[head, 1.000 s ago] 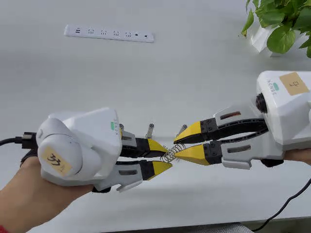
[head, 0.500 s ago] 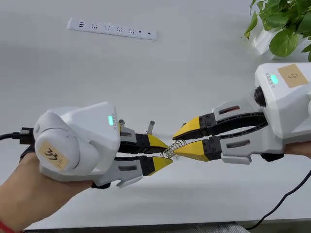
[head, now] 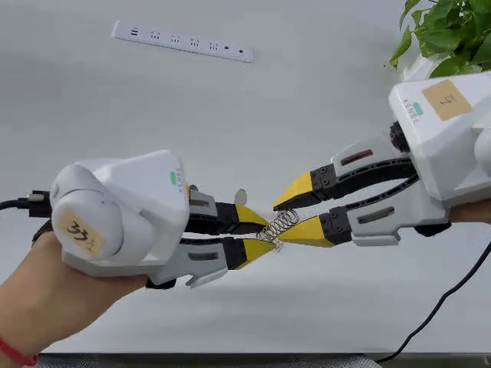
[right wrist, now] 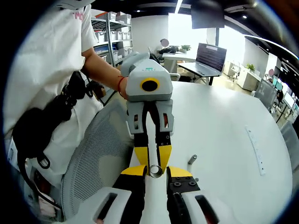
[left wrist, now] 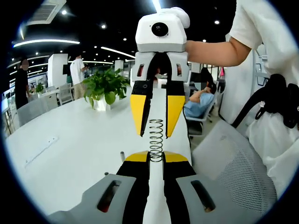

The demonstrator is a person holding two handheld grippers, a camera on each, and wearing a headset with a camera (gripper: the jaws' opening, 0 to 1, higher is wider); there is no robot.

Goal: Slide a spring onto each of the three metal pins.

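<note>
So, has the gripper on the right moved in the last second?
Yes. In the head view the right gripper has risen a little, and its white body is now nearer the leaves of the potted plant.

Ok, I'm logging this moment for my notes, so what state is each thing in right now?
Left gripper: shut on one end of the spring.
Right gripper: open, jaws on either side of the spring's other end.
Spring: held in the air, on no pin.
Pin: upright on the table, bare.
Power strip: flat on the table, nothing plugged in.
</note>
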